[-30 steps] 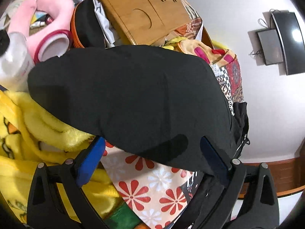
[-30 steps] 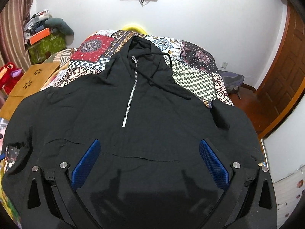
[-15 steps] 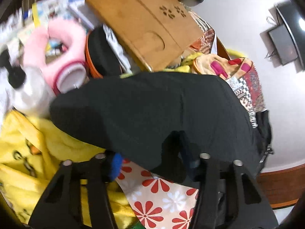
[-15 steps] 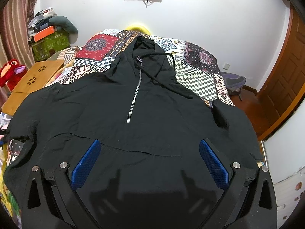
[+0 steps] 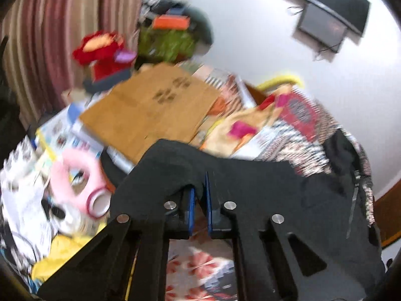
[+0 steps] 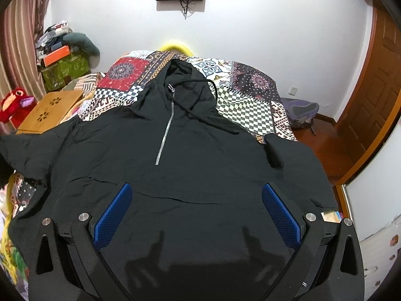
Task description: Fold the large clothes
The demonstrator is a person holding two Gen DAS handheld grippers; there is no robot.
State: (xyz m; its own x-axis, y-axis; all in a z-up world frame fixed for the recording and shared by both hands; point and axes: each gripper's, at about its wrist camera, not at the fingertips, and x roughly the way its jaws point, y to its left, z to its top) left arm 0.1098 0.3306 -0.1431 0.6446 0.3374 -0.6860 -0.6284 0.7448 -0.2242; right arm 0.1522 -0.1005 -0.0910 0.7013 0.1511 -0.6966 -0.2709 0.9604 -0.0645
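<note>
A bed (image 6: 250,110) covered with a patchwork quilt is used as the folding surface, and it stretches away ahead of both tongs. A black hoodie (image 6: 200,150) is spread across it face up, hood farthest from the right tongs and hem nearest, presumably so that the sleeves can be folded inward first. Its zip (image 6: 164,138) runs straight ahead of the right tongs, roughly between the two blue pads.

The right tongs (image 6: 198,215) are held spread wide above the lower front of the hoodie; nothing is gripped, and they seem to be kept ready over the middle.

The left tongs (image 5: 199,200) have just been closing and are now pressed together on a fold of the sleeve (image 5: 175,160), which is draped up over their tips. The cloth is pinched there most likely so that the sleeve can be carried across the body. Beyond the left tongs a wooden lap tray (image 5: 150,110) and a pink cushion (image 5: 75,173) are seen, blurred.
</note>
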